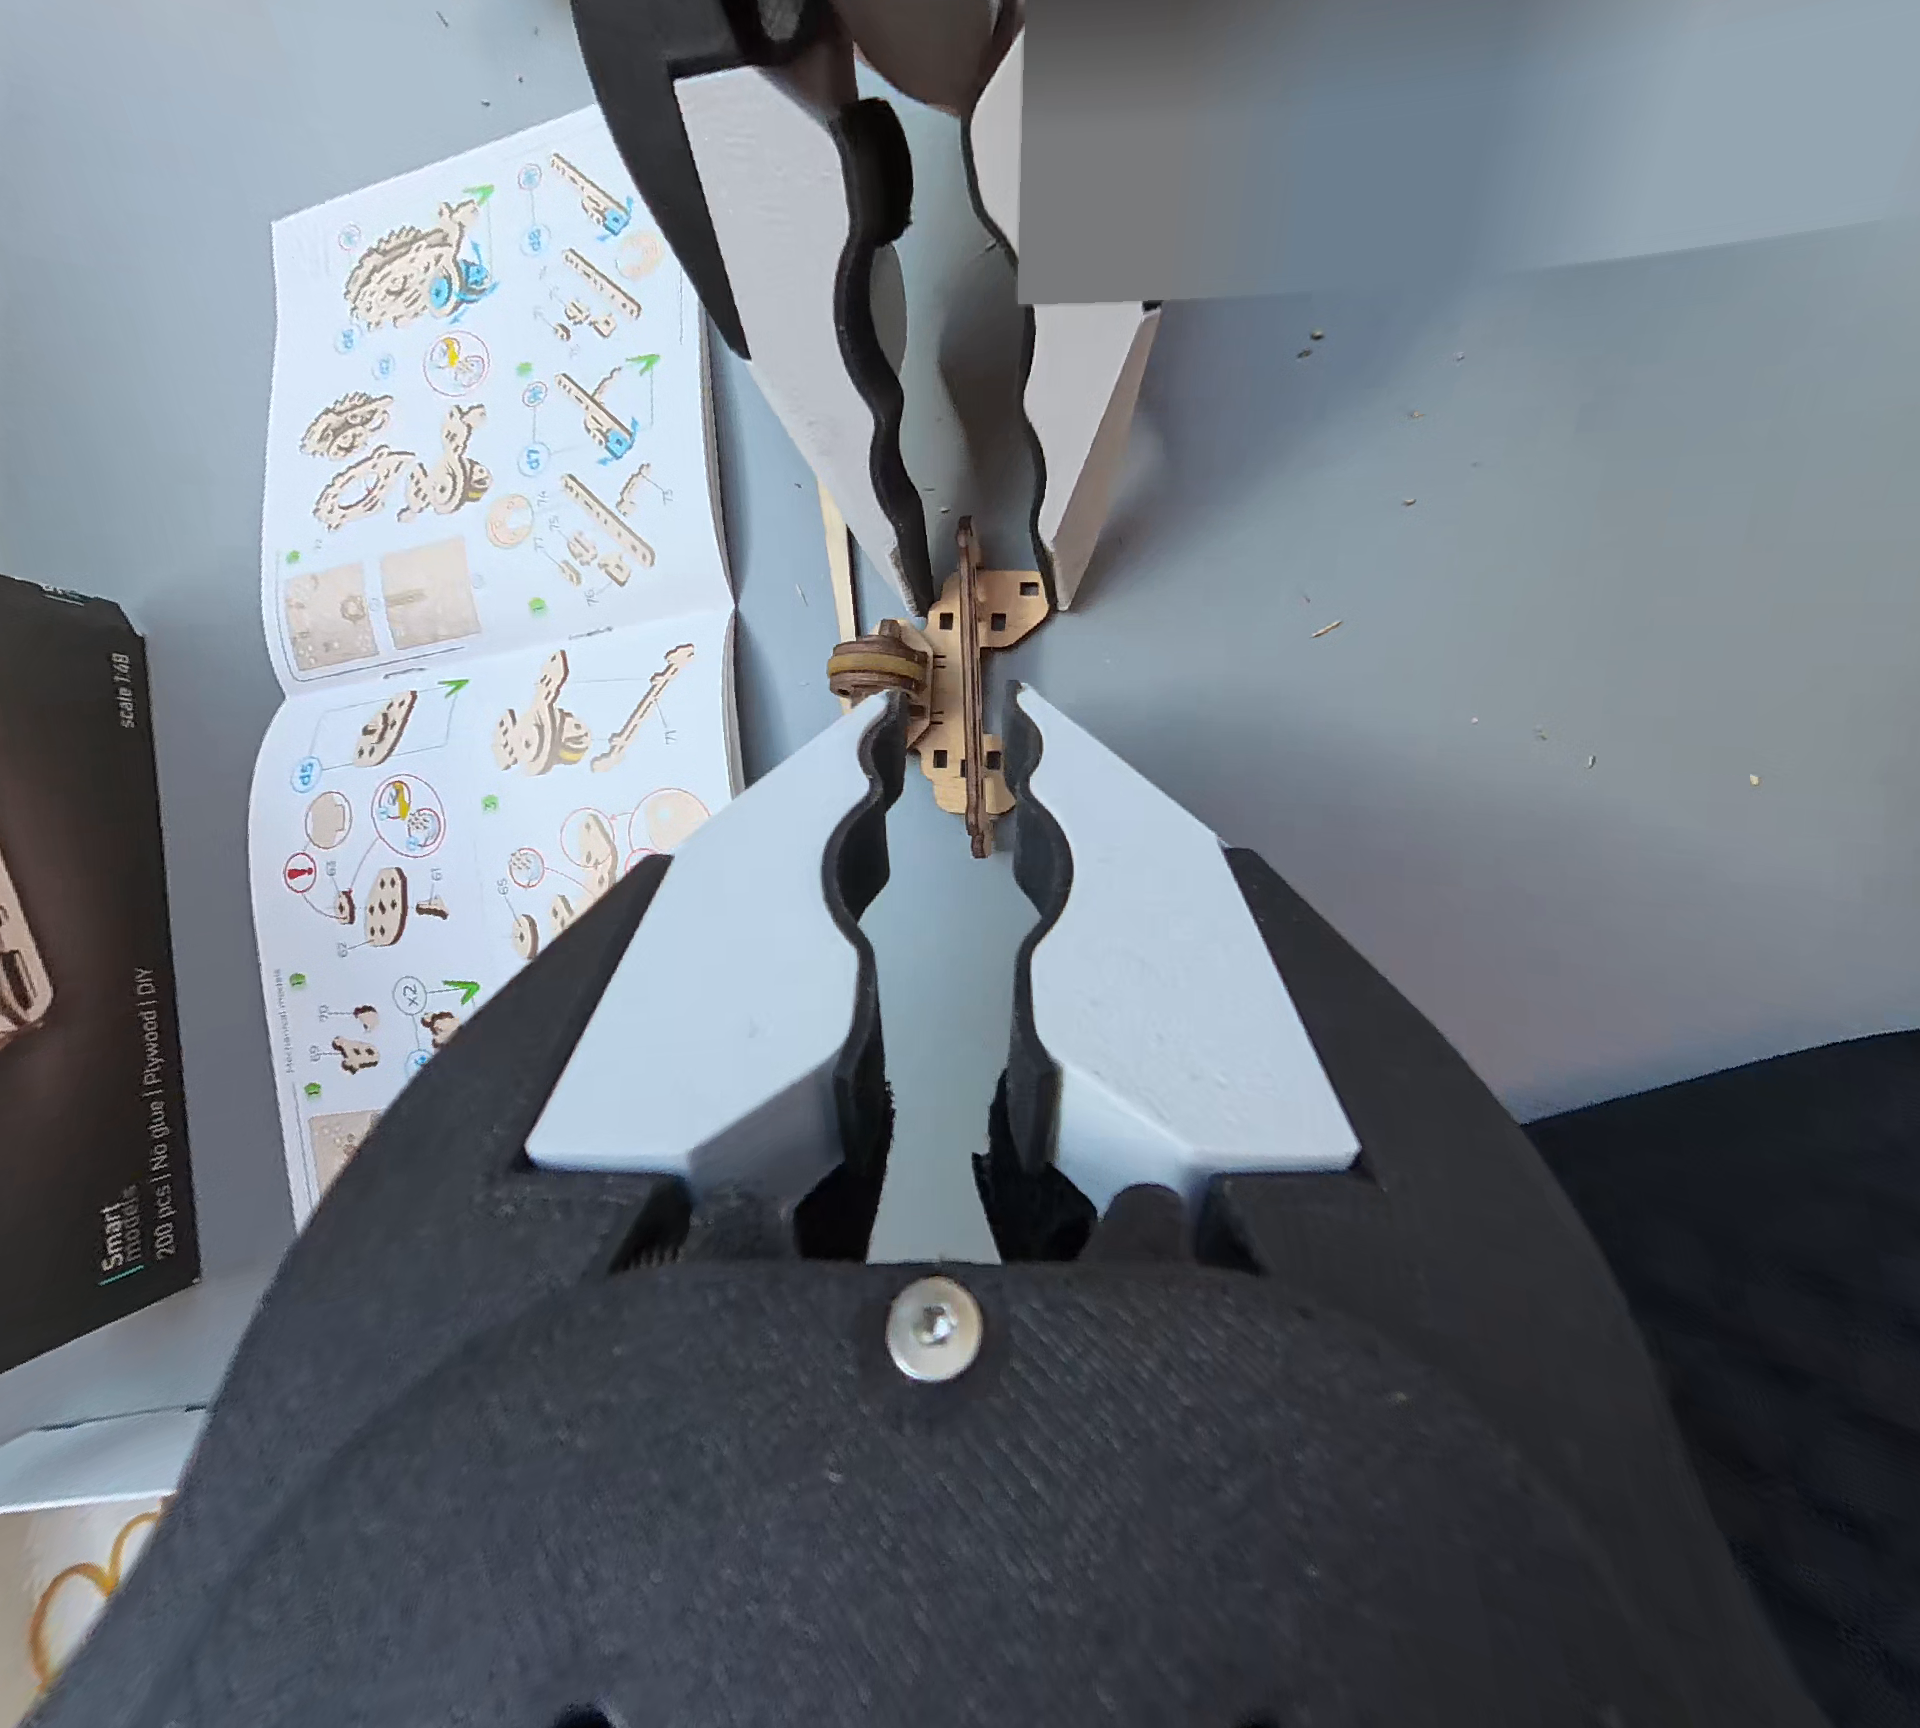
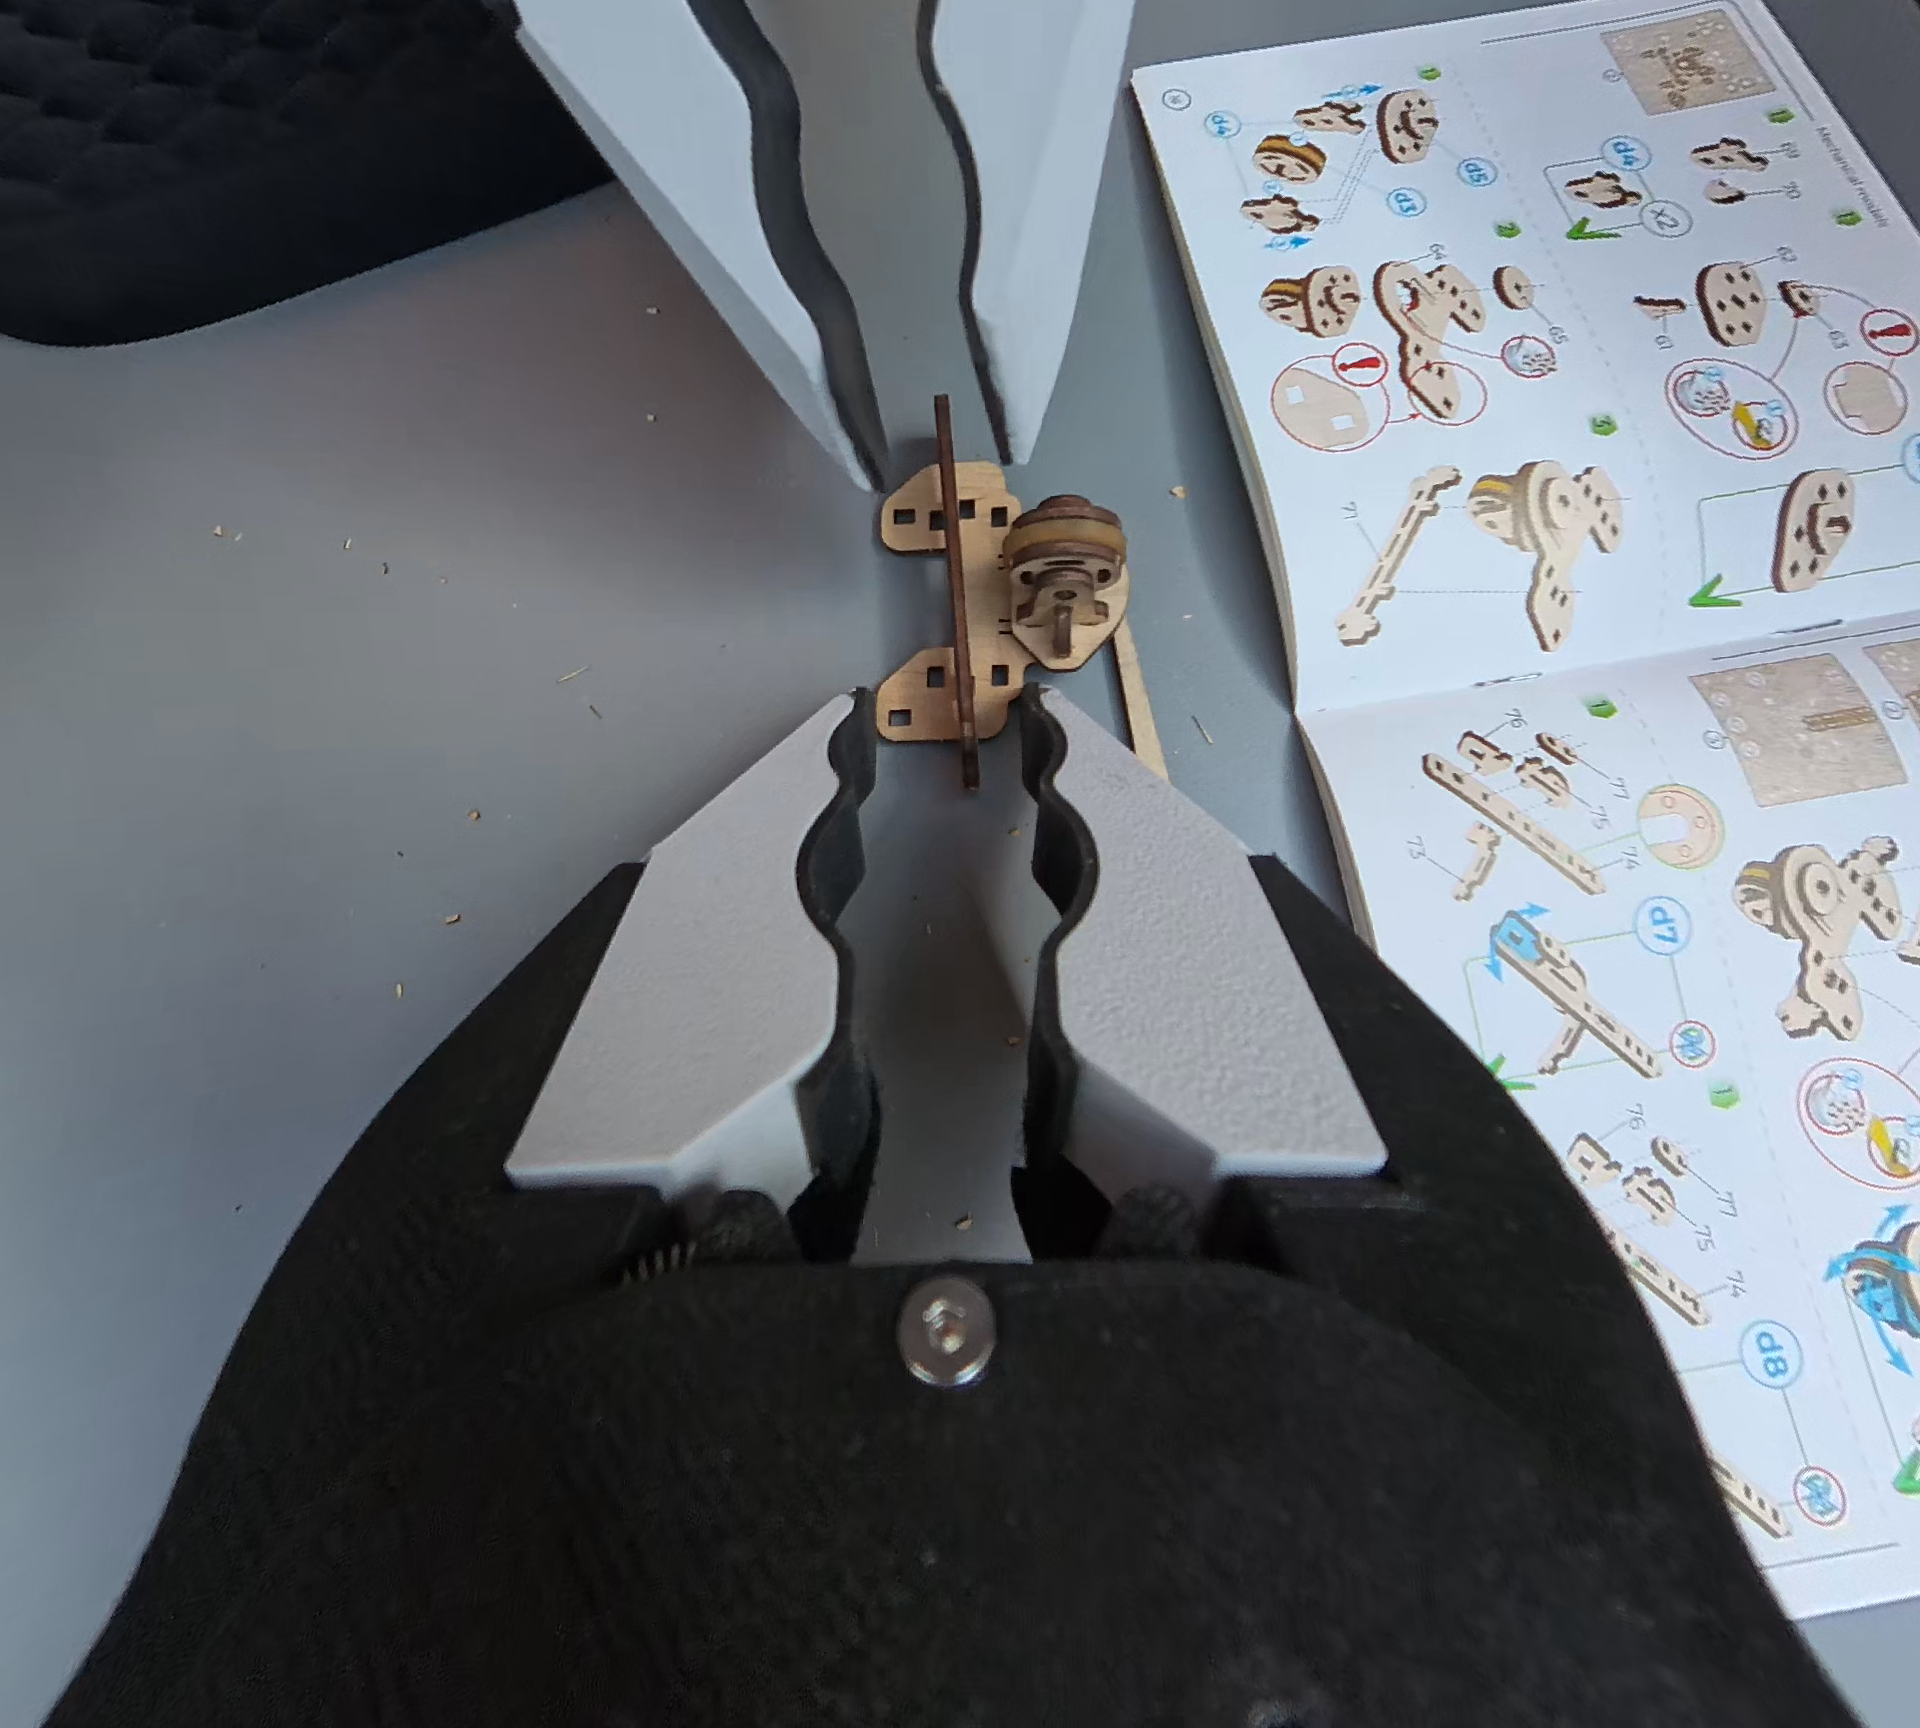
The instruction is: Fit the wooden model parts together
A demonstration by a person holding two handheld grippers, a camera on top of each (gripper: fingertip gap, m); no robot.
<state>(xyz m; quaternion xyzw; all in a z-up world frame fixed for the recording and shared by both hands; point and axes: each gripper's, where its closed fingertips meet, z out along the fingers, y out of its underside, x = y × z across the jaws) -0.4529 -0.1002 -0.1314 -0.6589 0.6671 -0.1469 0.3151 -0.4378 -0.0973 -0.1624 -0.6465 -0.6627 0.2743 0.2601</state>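
The step in hand seems to be the pressing of a thin dark wooden strip [image 2: 956, 598] into the pale plate [image 2: 940, 598] of the wooden model, which is held in the air just above the grey surface [image 2: 312, 639] between the two claws. The right claw [image 2: 945, 707] is closed on the near lobe of the plate, its fingers touching the wood on both sides. The left claw [image 1: 951, 712] is closed on the opposite lobe in the same way, so the two claws meet the part from opposite ends. A small round hub of stacked discs [image 2: 1065, 572] sits on one face of the plate. The strip stands on its edge across the plate and appears already seated in its slots, but how deep I cannot tell. The next move probably calls for a firm, straight push along the slots without twisting, because the plywood looks thin and may crack. An open instruction booklet [image 2: 1558, 639] lies beside the work. As for containers, a dark box [image 1: 73, 1003] rests at the edge of the left wrist view; its content is not visible.
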